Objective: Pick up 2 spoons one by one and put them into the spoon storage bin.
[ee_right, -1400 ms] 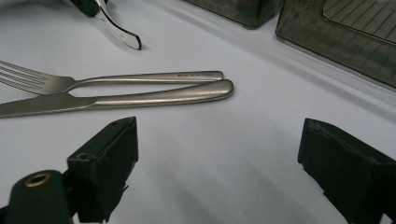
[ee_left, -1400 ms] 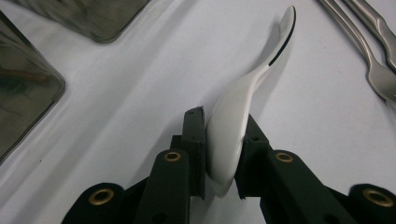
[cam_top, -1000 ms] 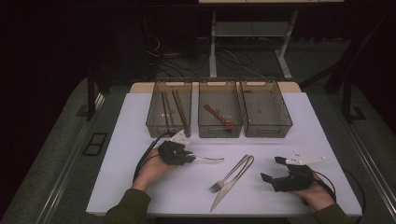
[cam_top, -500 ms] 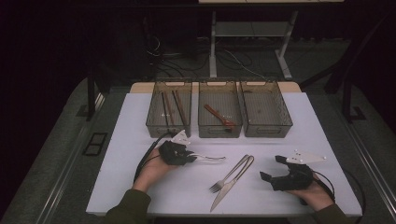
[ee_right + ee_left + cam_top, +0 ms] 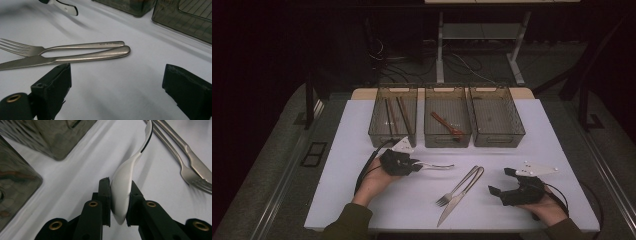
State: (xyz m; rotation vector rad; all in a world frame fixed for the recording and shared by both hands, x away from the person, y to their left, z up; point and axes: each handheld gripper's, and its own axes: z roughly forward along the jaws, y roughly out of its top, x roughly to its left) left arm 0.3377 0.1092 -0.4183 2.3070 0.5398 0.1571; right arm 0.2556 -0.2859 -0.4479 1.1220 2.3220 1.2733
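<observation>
The left gripper [image 5: 120, 202] has its jaws drawn close together on the bowl of a spoon [image 5: 123, 187], the two black pads pressing on either face of it so that the bowl stands on edge between them and the handle runs away from the gripper toward the top of the left gripper view. In the high view the same spoon [image 5: 432, 165] sticks out level from the left gripper [image 5: 412, 165], low over the white table [image 5: 342, 200] just in front of the leftmost bin [image 5: 393, 115]. It looks like polished metal: stiff, light enough for one gripper, and slick, so a grip on the curved bowl could let it swivel or slide; the flatter neck or handle would probably seat more surely. The right gripper [image 5: 115, 85] rests on the table with its jaws spread wide and nothing between them, the fork [image 5: 62, 47] and knife [image 5: 75, 58] lying side by side just ahead of it, handles touching. These too appear rigid and smooth, lying flat, so they would likely need to be taken across the narrow handle. There is small stamped lettering on the fork handle, too fine to read. Beyond, the middle bin [image 5: 448, 117] holds a reddish utensil [image 5: 446, 124], the leftmost one dark sticks, and the rightmost bin [image 5: 497, 117] looks empty.
</observation>
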